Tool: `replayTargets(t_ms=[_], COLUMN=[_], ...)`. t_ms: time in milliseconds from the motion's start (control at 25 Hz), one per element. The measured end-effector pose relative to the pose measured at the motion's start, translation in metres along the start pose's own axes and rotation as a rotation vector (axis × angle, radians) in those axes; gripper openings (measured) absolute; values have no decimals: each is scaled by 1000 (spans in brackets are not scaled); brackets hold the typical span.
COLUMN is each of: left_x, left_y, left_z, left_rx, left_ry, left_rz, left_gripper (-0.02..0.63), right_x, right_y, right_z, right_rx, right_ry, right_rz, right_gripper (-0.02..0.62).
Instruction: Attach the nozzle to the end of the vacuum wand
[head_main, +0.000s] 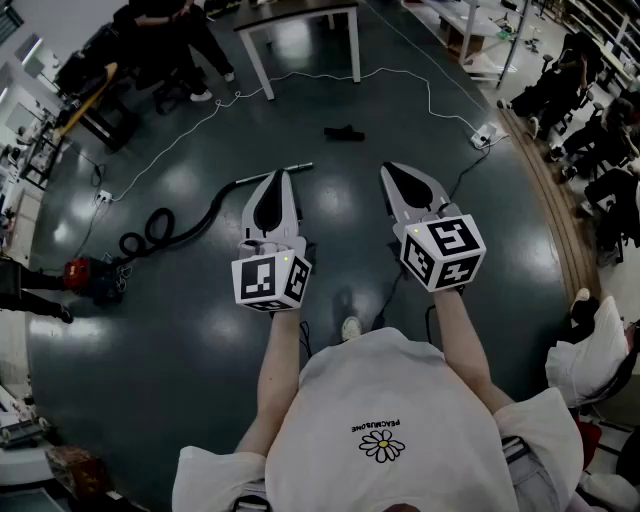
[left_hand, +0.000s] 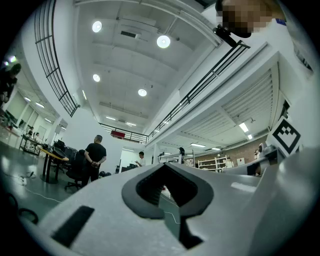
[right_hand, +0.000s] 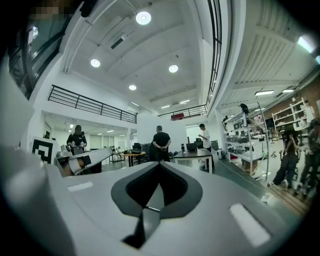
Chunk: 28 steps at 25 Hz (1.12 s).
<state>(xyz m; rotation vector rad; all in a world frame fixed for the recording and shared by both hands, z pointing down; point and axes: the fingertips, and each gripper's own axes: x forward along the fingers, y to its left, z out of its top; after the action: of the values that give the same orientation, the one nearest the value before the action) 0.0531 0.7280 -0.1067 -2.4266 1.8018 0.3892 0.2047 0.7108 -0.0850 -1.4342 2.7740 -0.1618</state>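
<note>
In the head view the vacuum wand (head_main: 262, 176), a thin metal tube, lies on the dark floor just past my left gripper's tip. Its black hose (head_main: 165, 226) curls left to a red vacuum (head_main: 84, 275). The nozzle (head_main: 344, 132), a small black piece, lies further off on the floor, apart from the wand. My left gripper (head_main: 277, 176) and right gripper (head_main: 392, 170) are held side by side in the air, both shut with nothing between the jaws. Both gripper views look level across the hall, with the left gripper (left_hand: 163, 166) and the right gripper (right_hand: 159, 164) shut and empty.
A white table (head_main: 300, 12) stands beyond the nozzle. A white cable (head_main: 420, 95) runs over the floor to a power strip (head_main: 485, 135) at the right. People sit along the right wall (head_main: 590, 120) and others stand near the desks (right_hand: 161, 142).
</note>
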Motion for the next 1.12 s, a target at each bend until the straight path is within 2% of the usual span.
replayTargets(t_ms=[400,640,920,1120], left_x=[14,16,11,36], left_y=[37,77,125,144], left_z=[-13,-21,-36,-54], left_rx=[-33,-46,-88,-90], left_ry=[9,31,56,67], left_rz=[5,37,69,67], left_gripper=[2,2,2,2], right_x=[31,57,79,107], right_y=[-2,7,2,-28], right_z=[-12,-12,-32,-48], right_rx=[15,19,40,38], right_ry=[26,36,58,89], right_rz=[-14,-2,-58,-122], right_gripper=[5,5,5,5])
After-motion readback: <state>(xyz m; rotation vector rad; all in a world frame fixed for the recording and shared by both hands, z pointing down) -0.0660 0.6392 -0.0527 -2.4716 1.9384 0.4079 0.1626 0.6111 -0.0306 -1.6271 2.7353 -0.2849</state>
